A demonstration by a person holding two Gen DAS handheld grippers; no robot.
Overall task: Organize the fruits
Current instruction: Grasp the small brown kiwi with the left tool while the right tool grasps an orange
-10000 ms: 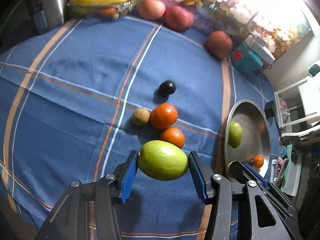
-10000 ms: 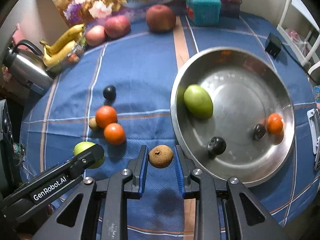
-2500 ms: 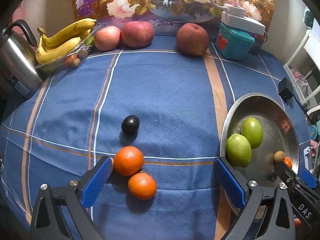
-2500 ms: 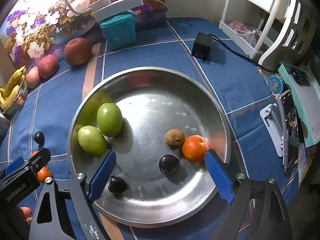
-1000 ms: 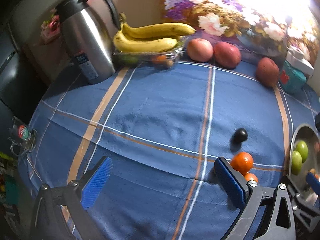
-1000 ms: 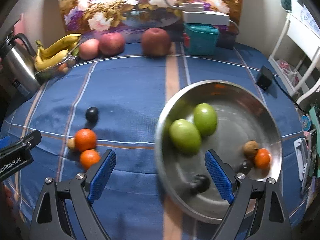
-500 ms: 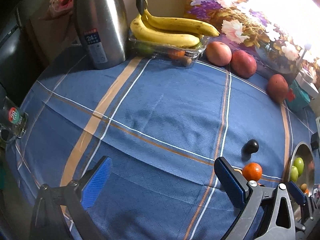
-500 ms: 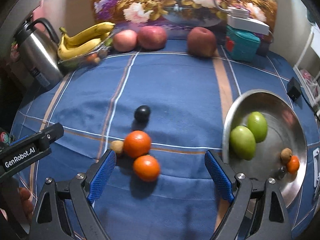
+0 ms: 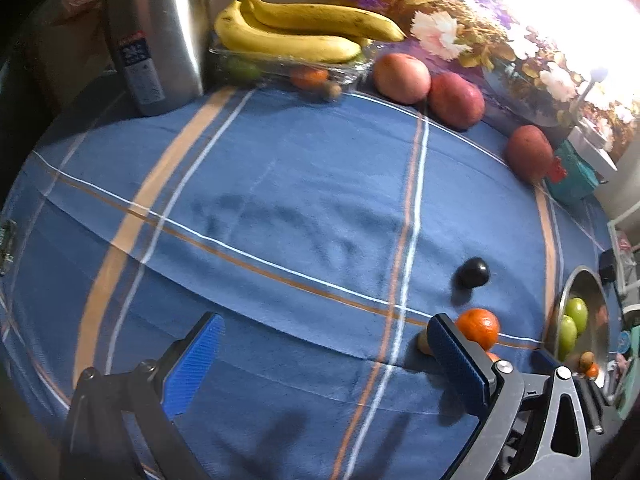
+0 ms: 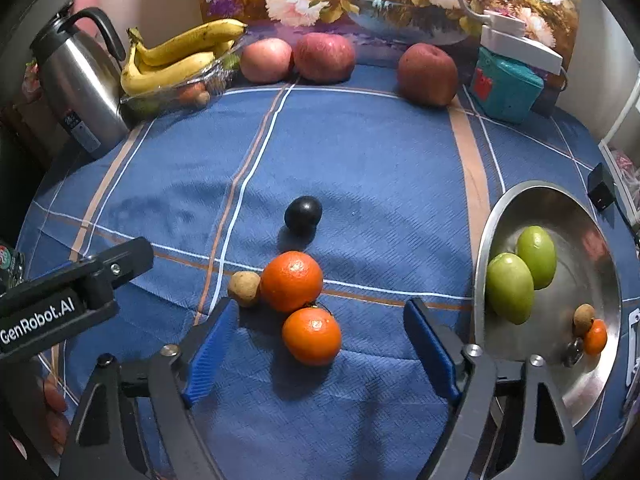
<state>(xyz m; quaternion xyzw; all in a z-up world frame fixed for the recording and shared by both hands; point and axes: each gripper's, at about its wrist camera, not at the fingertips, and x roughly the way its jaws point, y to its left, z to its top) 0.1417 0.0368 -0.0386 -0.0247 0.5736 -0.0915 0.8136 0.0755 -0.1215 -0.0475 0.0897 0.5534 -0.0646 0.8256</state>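
Note:
Two oranges lie on the blue cloth: the near one [image 10: 311, 336] sits between the jaws of my open, empty right gripper [image 10: 320, 354], the other [image 10: 291, 281] just behind it. A small brown fruit [image 10: 244, 289] touches that one's left side. A dark plum [image 10: 303, 210] lies farther back. The steel bowl [image 10: 592, 376] on the right holds two green fruits [image 10: 510, 288], a small orange [image 10: 595, 337], a brown fruit and a dark one. My left gripper [image 9: 324, 364] is open and empty over bare cloth, left of the oranges [image 9: 478, 327].
At the back stand a steel kettle [image 10: 80, 80], bananas on a clear tray [image 10: 176, 62], three red apples [image 10: 324, 57] and a teal box [image 10: 506, 85]. A black adapter [image 10: 601, 192] lies behind the bowl. The table edge drops off on the left.
My right gripper has swung left from the bowl to the oranges and come close over the near one. My left gripper has moved left and back, away from the bowl. Both stay open.

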